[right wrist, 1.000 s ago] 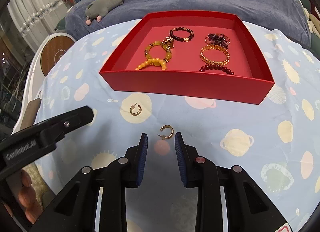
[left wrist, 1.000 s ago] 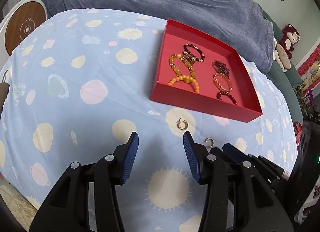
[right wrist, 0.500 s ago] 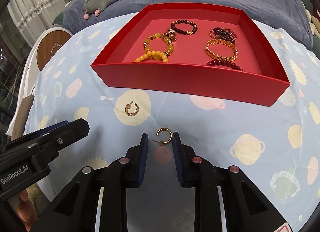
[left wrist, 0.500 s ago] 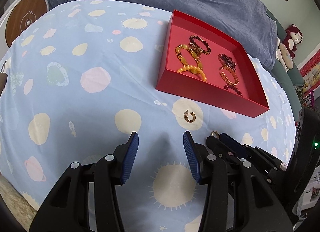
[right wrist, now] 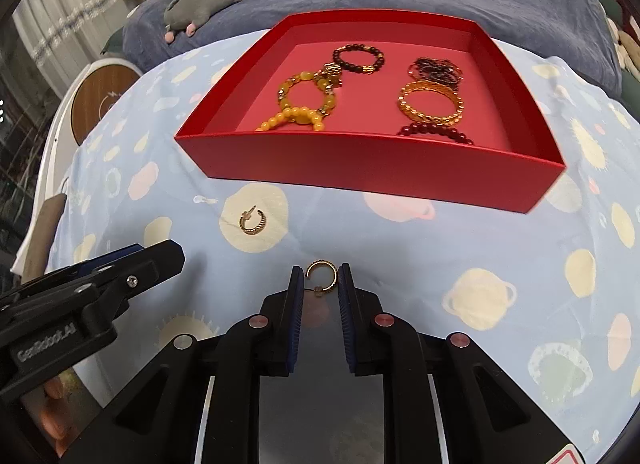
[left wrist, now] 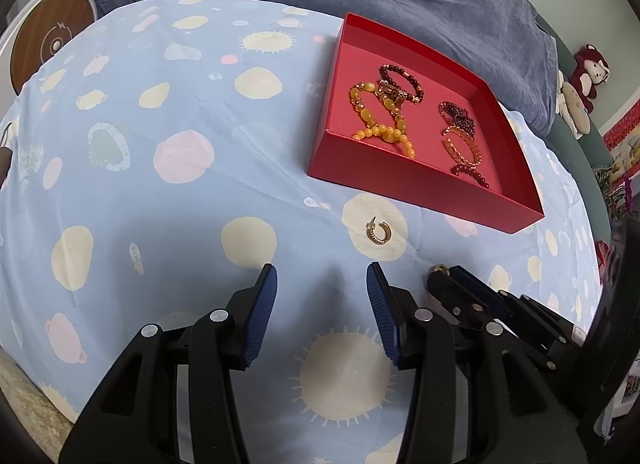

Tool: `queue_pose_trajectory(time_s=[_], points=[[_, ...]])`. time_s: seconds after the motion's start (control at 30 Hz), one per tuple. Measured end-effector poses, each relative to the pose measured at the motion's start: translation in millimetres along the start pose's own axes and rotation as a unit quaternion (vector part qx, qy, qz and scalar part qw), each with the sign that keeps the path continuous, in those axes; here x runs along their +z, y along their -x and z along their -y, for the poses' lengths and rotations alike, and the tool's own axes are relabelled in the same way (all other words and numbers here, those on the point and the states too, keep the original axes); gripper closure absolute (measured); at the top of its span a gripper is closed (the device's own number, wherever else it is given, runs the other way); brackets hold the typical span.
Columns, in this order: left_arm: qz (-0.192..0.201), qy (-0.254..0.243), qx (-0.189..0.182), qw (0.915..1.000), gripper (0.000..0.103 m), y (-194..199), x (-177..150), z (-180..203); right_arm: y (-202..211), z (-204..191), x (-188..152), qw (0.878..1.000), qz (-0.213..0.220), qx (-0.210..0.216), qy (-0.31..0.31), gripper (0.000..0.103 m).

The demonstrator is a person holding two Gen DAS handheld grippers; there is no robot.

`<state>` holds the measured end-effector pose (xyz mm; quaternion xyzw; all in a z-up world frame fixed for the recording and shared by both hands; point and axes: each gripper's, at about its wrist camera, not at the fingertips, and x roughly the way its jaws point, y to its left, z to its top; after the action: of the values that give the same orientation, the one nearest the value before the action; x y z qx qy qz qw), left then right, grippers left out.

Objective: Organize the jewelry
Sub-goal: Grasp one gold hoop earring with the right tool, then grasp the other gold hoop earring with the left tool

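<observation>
Right wrist view puts your right gripper low over the tablecloth, its jaws closing with a gold hoop earring between the pads. The pads look to be at the hoop's sides, but you cannot yet count it as gripped; it lies flat on the cloth, so the tips have to ride low to catch so thin a ring. Your left gripper hangs about half open with nothing in it, aimed just short of the second hoop earring, which sits post-up on a pale sun print near the front wall of the red tray. That spot likely keeps your left hand ready for its own pick. The tray already holds the yellow bead bracelet, the dark bead bracelet and the gold chain bangle, so both earrings probably belong there too.
</observation>
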<state>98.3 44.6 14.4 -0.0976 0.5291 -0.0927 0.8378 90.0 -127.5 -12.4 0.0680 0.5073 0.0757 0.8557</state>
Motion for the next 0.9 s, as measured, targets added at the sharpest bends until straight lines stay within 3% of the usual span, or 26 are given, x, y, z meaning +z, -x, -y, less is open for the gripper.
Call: queue_pose_trajectory(time_s=[0.67, 0.9], points=[[-0.005, -0.019, -0.008, 0.9998, 0.059, -31.1, 11.2, 40.8, 26.2, 48.8, -22.4, 0.997, 0.007, 0.013, -0.075, 0.087], [-0.004, -0.032, -0.001, 0.9995, 0.069, -43.8, 17.4, 52.7, 25.6, 56.8, -21.4, 0.996, 0.005, 0.016, -0.085, 0.087]])
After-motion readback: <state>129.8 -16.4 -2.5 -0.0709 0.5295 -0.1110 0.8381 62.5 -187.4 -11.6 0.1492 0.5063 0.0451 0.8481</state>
